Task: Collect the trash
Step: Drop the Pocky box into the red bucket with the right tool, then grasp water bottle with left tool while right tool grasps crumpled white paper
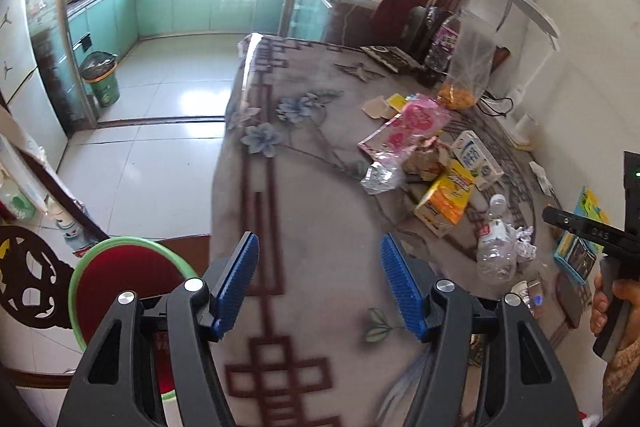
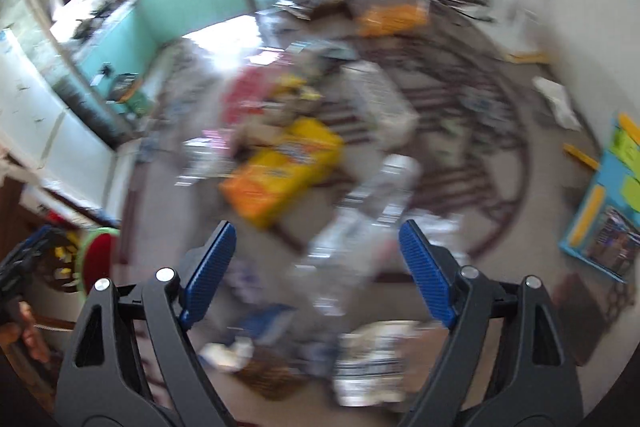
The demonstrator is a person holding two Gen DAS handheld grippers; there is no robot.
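Left wrist view: the left gripper (image 1: 320, 283) hung over a patterned tablecloth (image 1: 320, 131), its blue pads well apart with nothing between them. The trash lay in a heap toward the table's right side: a pink wrapper (image 1: 416, 123), a yellow carton (image 1: 444, 201), a white carton (image 1: 478, 157) and a crushed clear bottle (image 1: 496, 247). Right wrist view, motion-blurred: the right gripper (image 2: 316, 267) stood wide open and empty above the same bottle (image 2: 360, 207); the yellow carton (image 2: 280, 171) lay just beyond.
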